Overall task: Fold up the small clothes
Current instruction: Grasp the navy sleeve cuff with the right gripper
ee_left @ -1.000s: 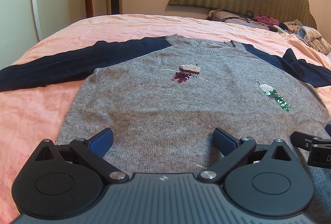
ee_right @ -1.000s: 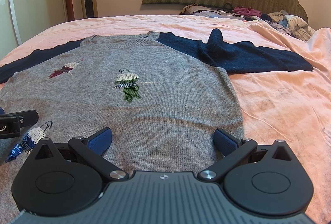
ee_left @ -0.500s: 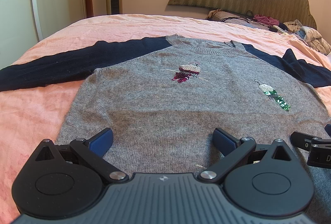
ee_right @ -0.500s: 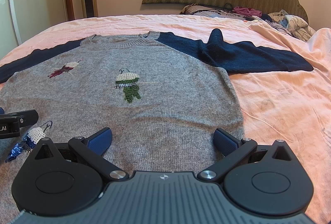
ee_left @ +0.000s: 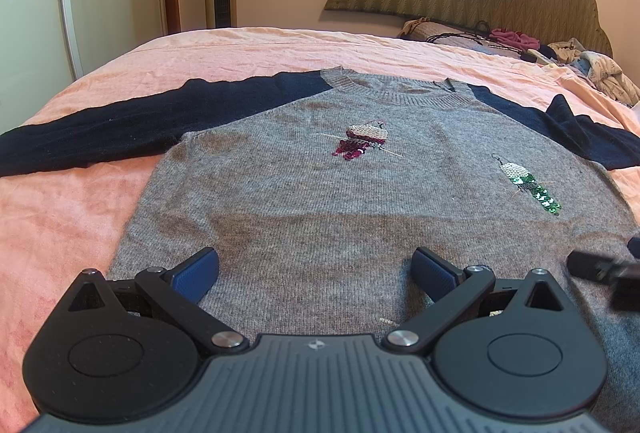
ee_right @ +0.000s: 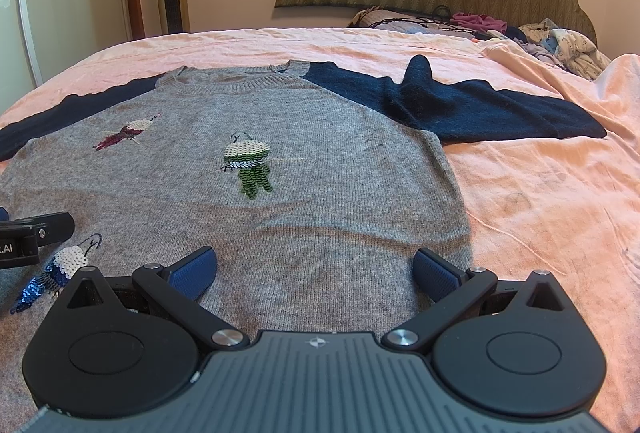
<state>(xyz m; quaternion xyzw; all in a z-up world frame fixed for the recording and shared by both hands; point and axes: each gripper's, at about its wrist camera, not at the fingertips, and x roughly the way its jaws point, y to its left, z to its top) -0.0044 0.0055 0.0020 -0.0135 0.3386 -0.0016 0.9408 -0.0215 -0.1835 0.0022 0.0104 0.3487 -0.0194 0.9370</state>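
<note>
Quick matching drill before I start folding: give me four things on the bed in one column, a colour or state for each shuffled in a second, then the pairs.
1 sweater body
2 sleeves
3 bedsheet
4 right gripper

A navy, spread out sideways
B open, over the hem
C grey, lying flat
D pink, wrinkled

Pairs: 1-C, 2-A, 3-D, 4-B

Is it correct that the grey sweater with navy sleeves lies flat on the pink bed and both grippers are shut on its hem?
Not quite. The left gripper and right gripper are open, as both wrist views show; the sweater lies flat on the bed.
</note>
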